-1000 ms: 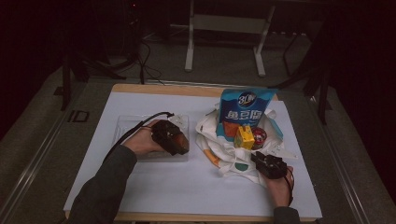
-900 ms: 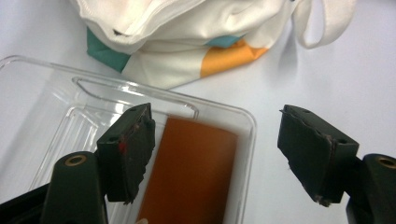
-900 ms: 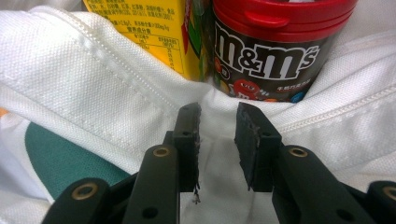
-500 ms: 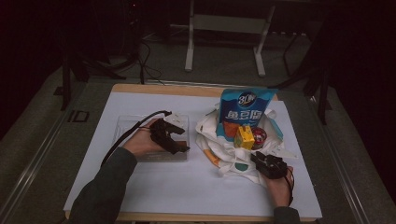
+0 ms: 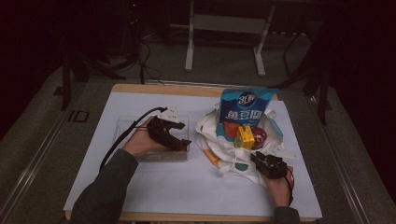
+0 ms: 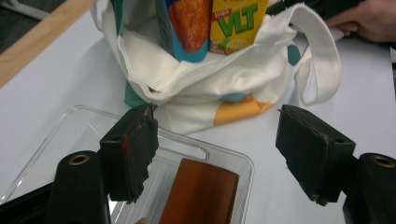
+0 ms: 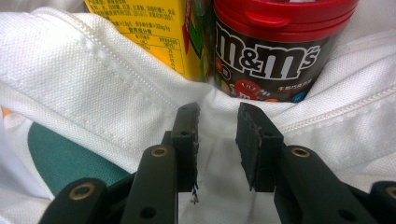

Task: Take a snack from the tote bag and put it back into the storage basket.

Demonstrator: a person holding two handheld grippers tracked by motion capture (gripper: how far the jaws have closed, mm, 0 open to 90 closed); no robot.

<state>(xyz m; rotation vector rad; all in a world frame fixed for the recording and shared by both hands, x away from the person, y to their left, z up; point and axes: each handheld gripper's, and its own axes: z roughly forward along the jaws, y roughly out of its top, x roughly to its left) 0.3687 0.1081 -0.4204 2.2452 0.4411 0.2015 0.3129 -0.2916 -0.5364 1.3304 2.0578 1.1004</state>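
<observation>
Two grippers at work: left gripper (image 6: 219, 154), jaws wide and empty, hovers over a brown bar (image 6: 198, 193) at six o'clock; right gripper (image 7: 217, 140) pinches the tote bag (image 7: 84, 88).

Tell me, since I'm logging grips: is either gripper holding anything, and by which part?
The right gripper pinches the white cloth bag at its rim, below the candy jar. The left gripper is open, holding nothing, above the clear tray.

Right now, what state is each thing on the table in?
Tote bag: open, slumped.
Blue snack bag: upright in the tote.
VLT carton: upright.
M&M's jar: lid shut.
Clear tray: holds a brown block.
Left gripper: open.
Right gripper: pinching tote fabric.
</observation>
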